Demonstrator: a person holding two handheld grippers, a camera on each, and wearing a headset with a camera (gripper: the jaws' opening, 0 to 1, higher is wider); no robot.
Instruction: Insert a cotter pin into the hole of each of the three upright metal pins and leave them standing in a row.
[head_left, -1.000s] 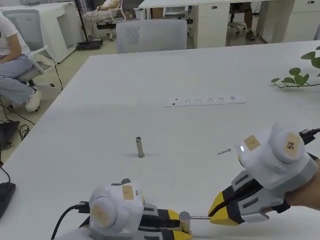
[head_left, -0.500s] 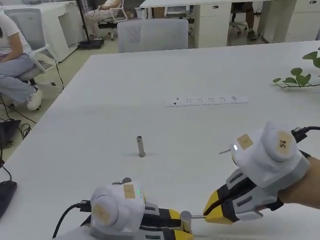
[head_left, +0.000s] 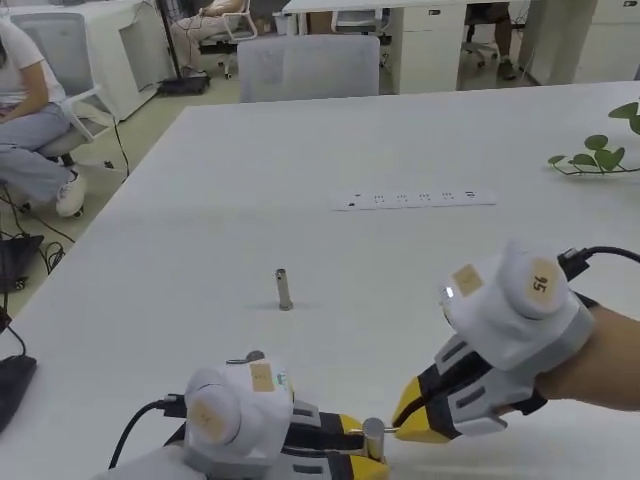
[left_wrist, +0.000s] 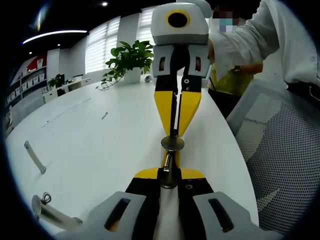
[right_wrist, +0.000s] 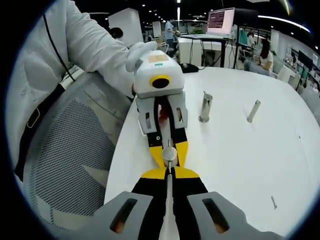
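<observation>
— Closer than a second ago: in the head view the right gripper (head_left: 405, 428) has slid toward the left gripper (head_left: 355, 446). The bare stretch of cotter pin (head_left: 390, 431) between them has shrunk to a sliver.
— So it is going in?
— I judge so, though the hole is too small to see. The left jaws are clamped on the held pin (head_left: 373, 436), upright near the front edge of the table (head_left: 200, 200). The right jaws are pinched tight on the cotter pin's tail.
— And the other two?
— They have not moved. The bare pin (head_left: 284, 289) stands alone mid-table, and the finished pin (head_left: 251, 357) peeks out behind the left gripper's body.
— Left gripper view?
— Its own jaws grip the held pin (left_wrist: 172, 144) low down. The right gripper's yellow tips meet just beyond it, closed. A spare cotter pin (left_wrist: 104, 115) lies loose, well apart from everything.
— Right gripper view?
— It is the same meeting from the other side. The jaws are shut around the thin wire, with the nose almost touching the held pin. Beyond, the finished pin (right_wrist: 204, 107) carries a loop at its top, and the bare pin (right_wrist: 254, 111) stands farther along.
— Meaning?
— One pin looks done, this one is nearly seated, and one is left. A last short push, kept straight, should finish this one. Then it wants setting in line with the others.
</observation>
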